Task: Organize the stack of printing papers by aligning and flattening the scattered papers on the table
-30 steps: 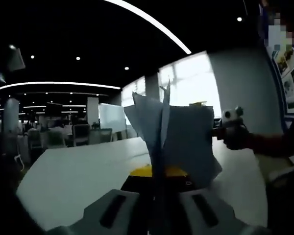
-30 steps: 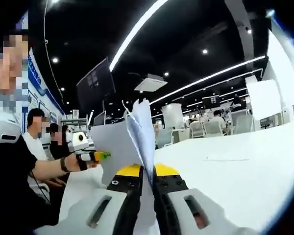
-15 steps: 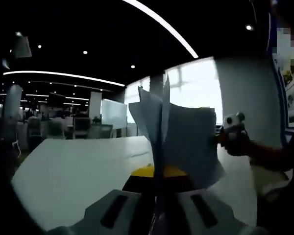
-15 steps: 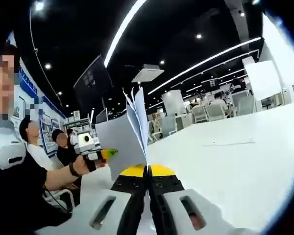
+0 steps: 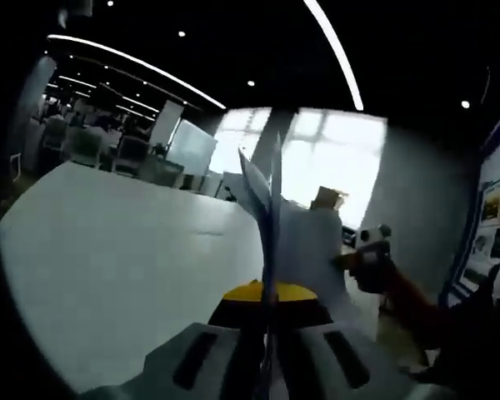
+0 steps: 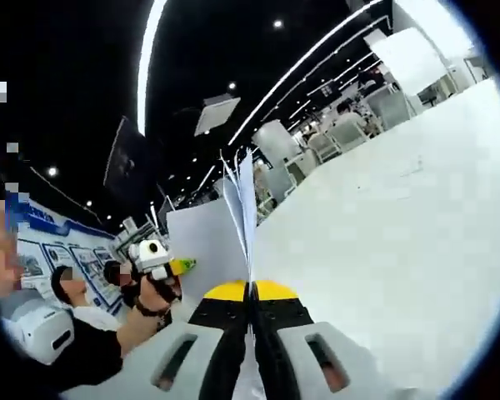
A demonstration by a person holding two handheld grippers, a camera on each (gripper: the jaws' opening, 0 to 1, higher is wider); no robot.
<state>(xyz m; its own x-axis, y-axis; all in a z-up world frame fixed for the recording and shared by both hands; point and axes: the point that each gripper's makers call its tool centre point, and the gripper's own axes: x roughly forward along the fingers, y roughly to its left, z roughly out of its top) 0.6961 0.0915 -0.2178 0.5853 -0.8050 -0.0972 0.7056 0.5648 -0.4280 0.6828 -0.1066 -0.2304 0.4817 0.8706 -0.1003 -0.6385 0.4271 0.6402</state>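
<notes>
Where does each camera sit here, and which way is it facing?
Left gripper view: rides the left claw, looking along its jaws, shut on the papers, across the table toward bright windows; the other claw and a gloved hand show at right.
Right gripper view: rides the right claw, jaws shut on the papers, facing the table and office; the left claw and a hand show at left.
Shared: papers, table, both claws.
</notes>
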